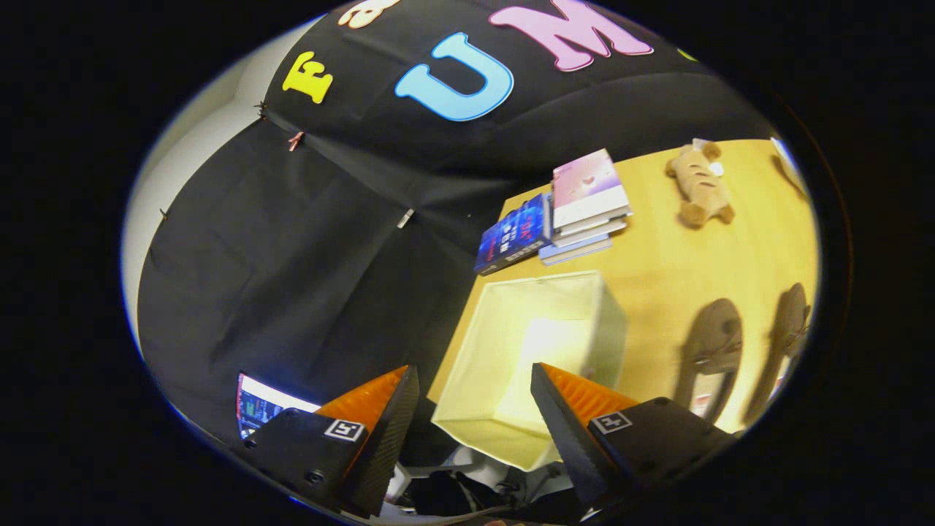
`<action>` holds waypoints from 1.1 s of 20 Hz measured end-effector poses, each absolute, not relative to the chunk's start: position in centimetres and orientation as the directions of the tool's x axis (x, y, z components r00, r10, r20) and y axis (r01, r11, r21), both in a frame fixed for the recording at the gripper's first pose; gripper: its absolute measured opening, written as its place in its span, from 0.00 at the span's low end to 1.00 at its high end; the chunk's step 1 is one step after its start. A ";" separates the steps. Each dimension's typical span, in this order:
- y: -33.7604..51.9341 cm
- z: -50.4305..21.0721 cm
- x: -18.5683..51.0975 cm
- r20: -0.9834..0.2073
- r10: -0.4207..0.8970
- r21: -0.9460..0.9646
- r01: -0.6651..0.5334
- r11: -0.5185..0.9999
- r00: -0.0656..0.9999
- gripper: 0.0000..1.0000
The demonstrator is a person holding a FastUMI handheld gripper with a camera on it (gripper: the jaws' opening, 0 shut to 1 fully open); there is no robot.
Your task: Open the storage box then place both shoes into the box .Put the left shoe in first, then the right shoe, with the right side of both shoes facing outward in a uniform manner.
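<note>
The gripper [475,398] hangs tilted over the edge of the wooden table [657,248], its fingers spread wide with nothing between them but air; the view is canted, so the table slopes up toward two o'clock; the storage box [537,358], a pale fabric bin with its top open and its inside bare, sits just ahead of the fingers, its near corner showing in the gap between them; the two shoes [712,354] lie side by side on the table at about three o'clock of the box, a little apart from it and from each other, blurred, so which is left or right cannot be told; a stack of books [559,212] rests beyond the box at twelve o'clock; a plush toy [700,184] lies further off at about one o'clock; a lit screen [263,405] shows below the left finger.
</note>
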State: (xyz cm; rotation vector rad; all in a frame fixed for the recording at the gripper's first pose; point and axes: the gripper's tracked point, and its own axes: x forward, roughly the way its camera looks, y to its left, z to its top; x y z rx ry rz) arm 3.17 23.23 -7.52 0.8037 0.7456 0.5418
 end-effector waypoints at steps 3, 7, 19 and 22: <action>18.6 -10.6 1.9 -0.482 0.598 0.708 -0.117 0.696 0.640 0.98; 12.2 -16.4 0.2 -0.637 0.431 0.512 -0.066 0.856 0.639 0.98; 6.5 -32.3 0.1 -0.815 0.183 0.272 0.085 0.958 0.550 0.97; 7.2 -34.0 1.4 -0.815 0.171 0.269 0.099 0.958 0.554 0.87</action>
